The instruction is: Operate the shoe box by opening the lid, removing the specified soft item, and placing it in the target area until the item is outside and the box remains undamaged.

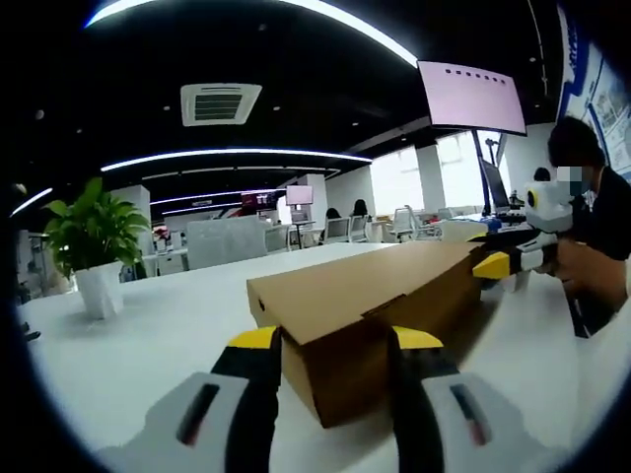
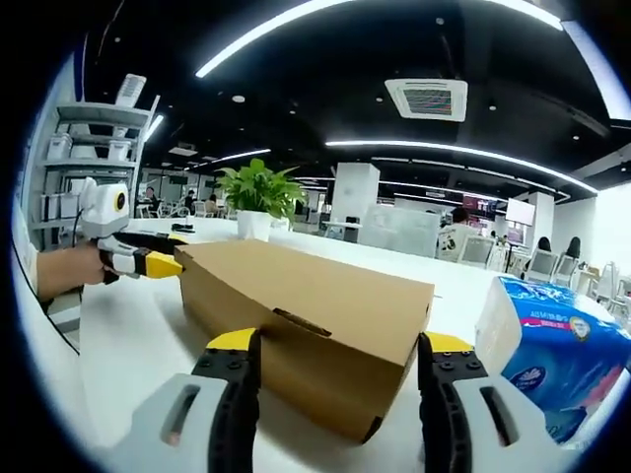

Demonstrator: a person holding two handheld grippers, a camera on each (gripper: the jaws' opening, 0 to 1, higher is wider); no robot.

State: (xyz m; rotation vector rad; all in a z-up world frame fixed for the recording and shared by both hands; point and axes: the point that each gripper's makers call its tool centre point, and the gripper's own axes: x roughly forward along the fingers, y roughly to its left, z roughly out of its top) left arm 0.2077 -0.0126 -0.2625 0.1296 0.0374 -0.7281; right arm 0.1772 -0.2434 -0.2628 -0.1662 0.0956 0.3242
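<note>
My left gripper (image 1: 335, 340) sits at one end of the shoe box (image 1: 380, 296), jaws spread wide to either side of the near corner, yellow tips level with the cardboard wall; whether they touch it I cannot tell. The box lies flat on the white table (image 1: 168, 335), lid shut, tuck flap seated in the front edge. In the left gripper view, the right gripper (image 1: 493, 264) shows at the far right end of the box, its yellow tip at the far corner, a hand (image 1: 582, 271) behind it. My right gripper (image 2: 340, 345) faces the opposite end, jaws likewise spread around the near end of the box (image 2: 306, 305); contact unclear. In the right gripper view, the left gripper (image 2: 163, 264) appears at the far left corner, yellow tip at the box edge. A blue and white pack of tissue (image 2: 552, 355) rests on the table just right of the box, near my right jaw. A potted plant (image 2: 258, 197) stands beyond the far end. The plant (image 1: 94, 246) also shows far left in the left gripper view. Shelving (image 2: 89, 148) stands at far left.
</note>
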